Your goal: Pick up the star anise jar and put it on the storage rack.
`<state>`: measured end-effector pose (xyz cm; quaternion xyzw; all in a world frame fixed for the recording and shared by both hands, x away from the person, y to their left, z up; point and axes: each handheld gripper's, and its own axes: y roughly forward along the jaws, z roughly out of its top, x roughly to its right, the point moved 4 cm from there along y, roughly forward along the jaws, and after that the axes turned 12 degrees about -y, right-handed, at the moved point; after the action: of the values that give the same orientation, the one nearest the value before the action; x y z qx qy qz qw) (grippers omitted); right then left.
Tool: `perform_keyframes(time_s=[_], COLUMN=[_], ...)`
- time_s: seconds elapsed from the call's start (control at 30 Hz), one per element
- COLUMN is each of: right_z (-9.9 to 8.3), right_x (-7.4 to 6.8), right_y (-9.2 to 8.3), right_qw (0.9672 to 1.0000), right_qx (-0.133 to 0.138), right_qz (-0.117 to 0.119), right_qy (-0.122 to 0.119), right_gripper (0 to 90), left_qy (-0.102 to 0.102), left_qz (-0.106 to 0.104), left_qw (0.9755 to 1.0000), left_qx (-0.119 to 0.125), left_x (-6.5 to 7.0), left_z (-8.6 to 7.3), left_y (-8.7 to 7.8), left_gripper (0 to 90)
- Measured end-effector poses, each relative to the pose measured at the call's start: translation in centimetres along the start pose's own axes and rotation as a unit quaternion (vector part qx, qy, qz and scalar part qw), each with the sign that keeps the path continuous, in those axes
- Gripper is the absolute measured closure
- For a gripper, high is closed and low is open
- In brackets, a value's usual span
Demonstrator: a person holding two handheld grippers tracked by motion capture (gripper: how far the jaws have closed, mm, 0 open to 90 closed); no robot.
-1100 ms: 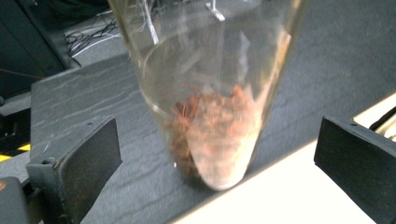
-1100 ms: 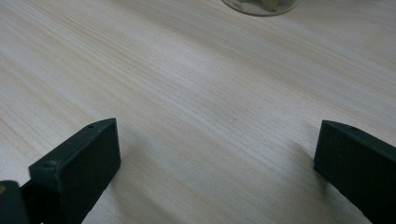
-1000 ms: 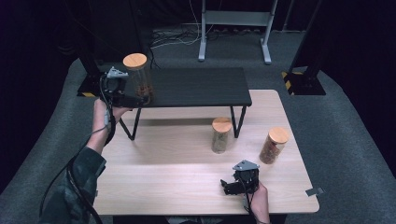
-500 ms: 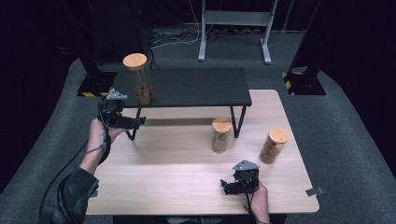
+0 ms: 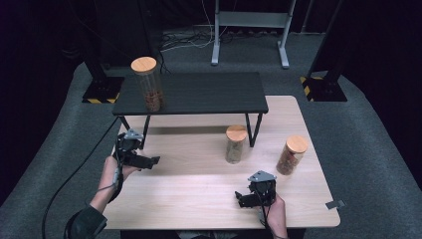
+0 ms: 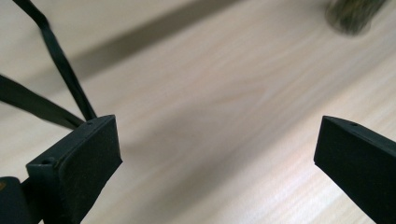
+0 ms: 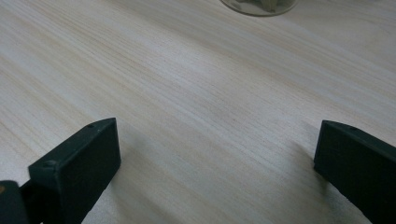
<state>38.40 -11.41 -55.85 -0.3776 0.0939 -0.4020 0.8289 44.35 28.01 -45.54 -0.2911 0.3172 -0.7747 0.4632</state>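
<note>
Three glass jars with wooden lids are in the high view. One jar [image 5: 149, 85] stands on the left end of a low black shelf [image 5: 209, 93]. A second jar [image 5: 235, 144] stands on the wooden table [image 5: 199, 184] by the shelf's right leg, and a third jar [image 5: 291, 155] stands farther right. My left gripper [image 5: 153, 161] is open over the table's left side, nothing between its jaws [image 6: 215, 158]. My right gripper [image 5: 239, 199] is open near the front edge, its jaws empty above bare wood [image 7: 219, 158]. A jar's base [image 7: 259, 5] shows blurred at the top of the right gripper view.
The shelf's thin black legs [image 6: 60, 60] cross the left gripper view, and a blurred jar [image 6: 355, 16] sits at its top right. A small grey tag [image 5: 335, 204] lies at the table's front right corner. Stand feet and cables lie on the grey floor beyond.
My left gripper has let go of the jar on the shelf and come down and toward me to the table's left side, now open. The right gripper has stayed put.
</note>
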Motion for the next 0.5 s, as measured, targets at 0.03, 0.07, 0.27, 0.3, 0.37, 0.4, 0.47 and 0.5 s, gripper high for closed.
perform_keyframes(time_s=[0.03,0.07,0.27,0.3,0.37,0.4,0.47,0.5], right_z=[0.0,0.0,0.0,0.0,0.0,0.0,0.0,0.0], right_x=[0.0,0.0,0.0,0.0,0.0,0.0,0.0,0.0], right_y=[0.0,0.0,0.0,0.0,0.0,0.0,0.0,0.0], right_qw=[1.0,1.0,1.0,1.0,1.0,1.0,1.0,1.0], right_qx=[0.0,0.0,0.0,0.0,0.0,0.0,0.0,0.0], right_qz=[0.0,0.0,0.0,0.0,0.0,0.0,0.0,0.0], right_qy=[0.0,0.0,0.0,0.0,0.0,0.001,0.0,0.0], right_gripper=[0.0,0.0,0.0,0.0,0.0,0.0,0.0,0.0], left_qy=[0.0,0.0,-0.011,-0.008,-0.009,-0.009,-0.012,-0.011], left_qz=[0.0,0.003,-0.011,-0.012,-0.016,-0.019,-0.024,-0.024], left_qw=[1.0,1.0,0.9995,0.9993,0.999,0.999,0.9989,0.9989], left_qx=[-0.003,-0.006,-0.027,-0.034,-0.04,-0.039,-0.04,-0.038], left_x=[-0.1,-0.2,-0.3,-0.2,0.0,0.0,0.2,0.3], left_z=[-0.3,-0.8,-3.5,-4.2,-5.1,-5.6,-6.3,-6.6], left_y=[0.2,0.6,2.2,2.6,3.2,3.5,3.9,4.1], left_gripper=[0.0,0.0,0.0,0.0,0.0,0.0,0.0,0.0])
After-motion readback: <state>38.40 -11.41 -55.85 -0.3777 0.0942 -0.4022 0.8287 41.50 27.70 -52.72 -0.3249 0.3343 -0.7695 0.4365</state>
